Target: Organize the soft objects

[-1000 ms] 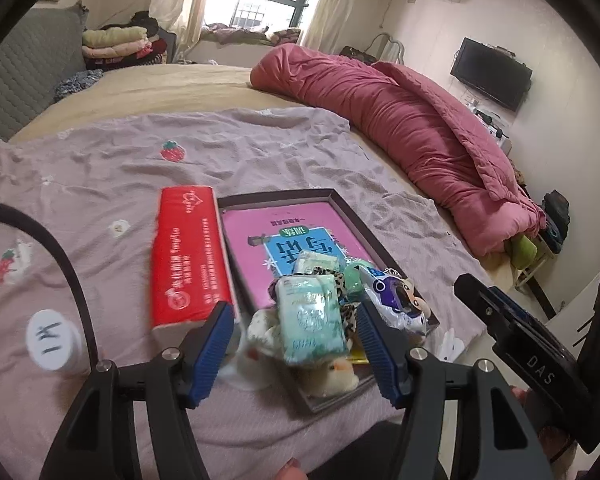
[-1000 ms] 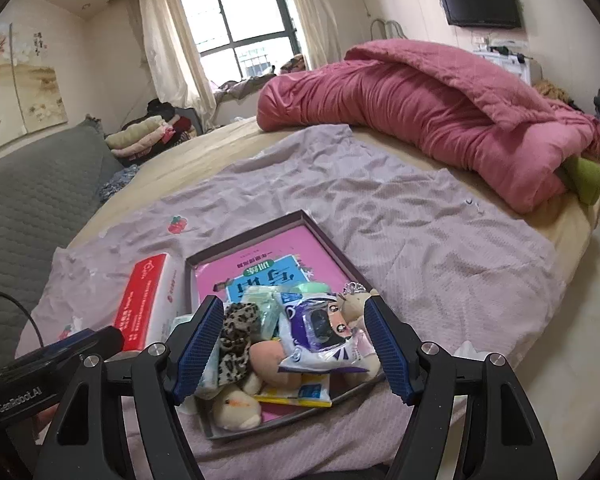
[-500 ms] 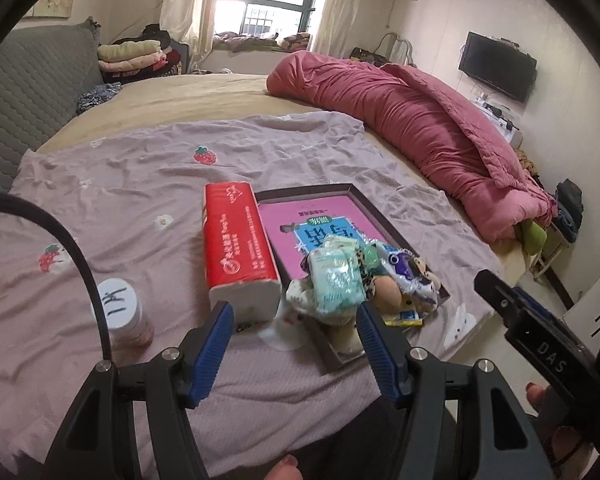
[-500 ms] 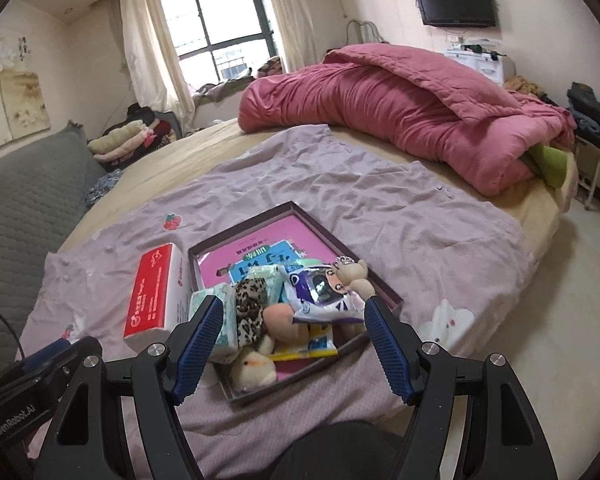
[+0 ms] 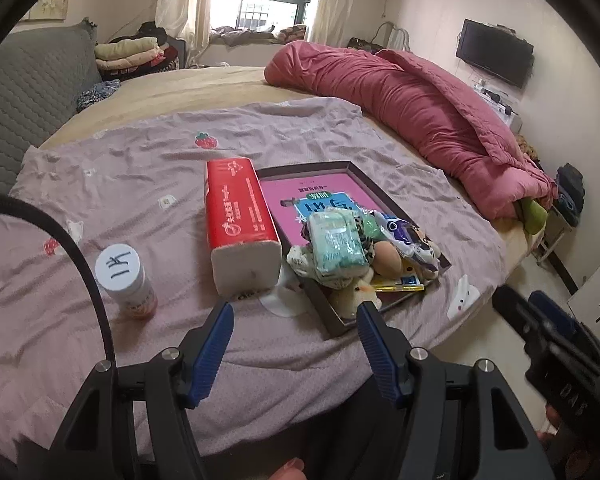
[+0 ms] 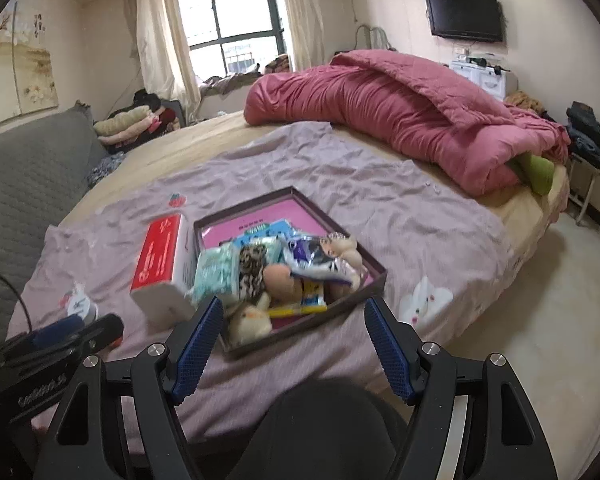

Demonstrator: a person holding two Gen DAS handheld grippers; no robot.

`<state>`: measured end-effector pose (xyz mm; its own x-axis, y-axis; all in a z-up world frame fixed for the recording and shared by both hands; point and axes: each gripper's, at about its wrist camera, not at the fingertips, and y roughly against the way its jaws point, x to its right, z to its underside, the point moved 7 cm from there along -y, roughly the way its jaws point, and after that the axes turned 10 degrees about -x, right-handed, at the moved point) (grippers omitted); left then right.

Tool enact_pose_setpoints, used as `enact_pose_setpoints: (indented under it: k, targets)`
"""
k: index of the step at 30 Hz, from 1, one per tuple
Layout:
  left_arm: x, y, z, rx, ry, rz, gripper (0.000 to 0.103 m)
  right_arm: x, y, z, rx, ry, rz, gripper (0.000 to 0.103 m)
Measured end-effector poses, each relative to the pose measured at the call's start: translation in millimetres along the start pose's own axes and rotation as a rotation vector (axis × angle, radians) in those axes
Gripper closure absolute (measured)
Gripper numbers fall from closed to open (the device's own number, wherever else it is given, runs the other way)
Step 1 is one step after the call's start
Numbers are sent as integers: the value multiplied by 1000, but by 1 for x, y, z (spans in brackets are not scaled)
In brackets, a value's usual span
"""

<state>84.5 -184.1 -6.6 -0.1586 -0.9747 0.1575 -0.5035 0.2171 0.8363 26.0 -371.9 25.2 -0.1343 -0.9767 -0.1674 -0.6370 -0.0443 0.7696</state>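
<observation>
A dark shallow tray (image 5: pixel 362 176) (image 6: pixel 374 270) lies on the mauve bedsheet, holding a pink booklet and a pile of soft things: a green tissue pack (image 5: pixel 336 242) (image 6: pixel 216 270), a leopard-print piece (image 6: pixel 252 264), a purple snack bag (image 5: pixel 410 238) (image 6: pixel 316 260) and small plush toys (image 5: pixel 358 296) (image 6: pixel 250 320). A red tissue pack (image 5: pixel 238 220) (image 6: pixel 162 264) lies left of the tray. My left gripper (image 5: pixel 294 326) is open and empty, held back from the bed edge. My right gripper (image 6: pixel 294 320) is open and empty, also held back.
A white-capped bottle (image 5: pixel 126 280) stands on the sheet left of the red pack. A rolled pink quilt (image 5: pixel 412 108) (image 6: pixel 400 116) lies across the far right of the bed. Bare floor (image 6: pixel 540 300) is to the right.
Both grippers have pulled back from the tray toward the bed edge, staying open and empty. The objects now sit farther away; the bottle has come into the left view.
</observation>
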Motion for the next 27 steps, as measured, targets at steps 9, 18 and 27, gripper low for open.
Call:
enact_pose_setpoints:
  k: [9,18,27]
  targets:
    - [4,2,20,-17,-24,-12,39,-6,7,18,-27,51,2,29]
    - [3,7,33,-27,-18,-15,39,-7,18,25,-21,66,0,29]
    - [4,16,35,-20,-33,-22,39,-9,17,31,-53,71,-4,29]
